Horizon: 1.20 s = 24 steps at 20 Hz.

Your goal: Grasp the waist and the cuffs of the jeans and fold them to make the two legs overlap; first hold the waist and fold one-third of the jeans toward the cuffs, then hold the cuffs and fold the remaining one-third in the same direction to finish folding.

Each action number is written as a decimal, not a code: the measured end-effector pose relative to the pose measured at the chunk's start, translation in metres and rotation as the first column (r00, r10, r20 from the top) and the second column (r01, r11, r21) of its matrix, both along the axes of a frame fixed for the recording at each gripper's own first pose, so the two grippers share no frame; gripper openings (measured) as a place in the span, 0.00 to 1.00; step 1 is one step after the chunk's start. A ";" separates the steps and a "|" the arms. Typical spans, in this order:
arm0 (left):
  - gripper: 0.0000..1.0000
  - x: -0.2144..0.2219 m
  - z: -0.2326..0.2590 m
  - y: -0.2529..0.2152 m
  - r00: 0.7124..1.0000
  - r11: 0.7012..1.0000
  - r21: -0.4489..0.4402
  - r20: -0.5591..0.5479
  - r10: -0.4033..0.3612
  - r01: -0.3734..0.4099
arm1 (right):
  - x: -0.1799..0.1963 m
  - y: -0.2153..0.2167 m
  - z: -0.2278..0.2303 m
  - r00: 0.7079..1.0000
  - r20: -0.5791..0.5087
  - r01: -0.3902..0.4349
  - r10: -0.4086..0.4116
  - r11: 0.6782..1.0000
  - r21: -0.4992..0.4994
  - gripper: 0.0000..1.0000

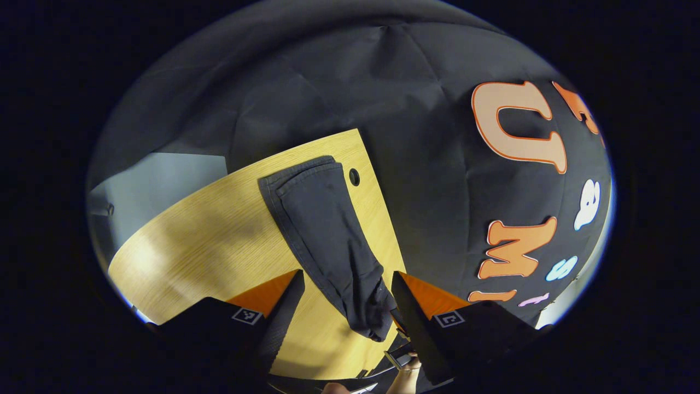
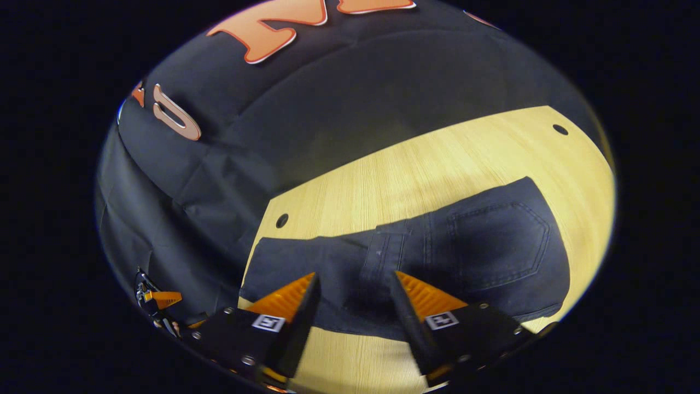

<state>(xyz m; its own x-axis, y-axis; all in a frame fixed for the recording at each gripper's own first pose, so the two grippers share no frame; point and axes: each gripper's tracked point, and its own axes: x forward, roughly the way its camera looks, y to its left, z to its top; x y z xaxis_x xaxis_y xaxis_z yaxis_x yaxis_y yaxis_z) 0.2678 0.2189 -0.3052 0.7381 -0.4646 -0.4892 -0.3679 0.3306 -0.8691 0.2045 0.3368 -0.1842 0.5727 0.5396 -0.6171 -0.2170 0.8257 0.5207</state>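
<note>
On the wooden table (image 2: 415, 164), dark jeans (image 2: 465, 246) lie legs overlapped; both grippers, left (image 1: 347, 290) and right (image 2: 354, 293), hover wide open, waist fold apparently next.

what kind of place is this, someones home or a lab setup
Likely a staged recording booth, not a home: black cloth walls surround a bare wooden table with dark jeans on it, and an open handheld tool hovers over them.
</note>
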 end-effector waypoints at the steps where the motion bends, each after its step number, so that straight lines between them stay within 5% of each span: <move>1: 0.98 0.001 0.000 0.001 1.000 1.000 -0.005 0.001 0.002 -0.002 | 0.004 -0.006 0.007 0.999 0.024 0.028 -0.028 1.000 0.000 0.82; 2: 0.98 0.002 -0.001 0.003 1.000 1.000 -0.006 0.001 0.006 -0.006 | 0.003 -0.004 0.009 1.000 0.026 0.017 -0.017 1.000 0.010 0.98; 8: 0.98 0.006 -0.016 0.016 0.999 0.998 -0.049 -0.014 0.046 -0.047 | -0.019 -0.009 0.093 0.999 0.042 -0.034 0.025 0.974 0.225 0.98; 12: 0.98 0.029 -0.048 0.029 0.978 0.976 -0.082 -0.058 0.199 -0.203 | -0.023 -0.069 0.126 0.996 0.071 0.040 -0.059 0.970 0.240 0.98; 16: 0.98 0.046 -0.104 0.043 0.961 0.975 0.043 -0.164 0.224 -0.220 | -0.028 -0.111 0.134 0.988 0.037 0.134 -0.150 0.952 0.275 0.98; 20: 1.00 0.089 -0.137 0.065 0.955 0.950 0.218 -0.144 0.260 -0.226 | -0.032 -0.132 0.127 0.980 -0.003 0.194 -0.201 0.941 0.276 0.98; 24: 0.98 0.102 -0.155 0.038 0.957 0.967 0.162 -0.180 0.226 -0.198 | -0.031 -0.141 0.114 0.976 -0.046 0.216 -0.211 0.943 0.254 0.98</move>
<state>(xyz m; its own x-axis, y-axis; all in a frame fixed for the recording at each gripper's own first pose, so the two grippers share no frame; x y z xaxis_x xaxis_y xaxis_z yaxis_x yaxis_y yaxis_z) 0.3700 0.2570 -0.4600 0.6954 -0.2237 -0.6830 -0.6010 0.3401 -0.7233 0.1737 0.1954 -0.0703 0.6821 0.5468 -0.4856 -0.0389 0.6902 0.7226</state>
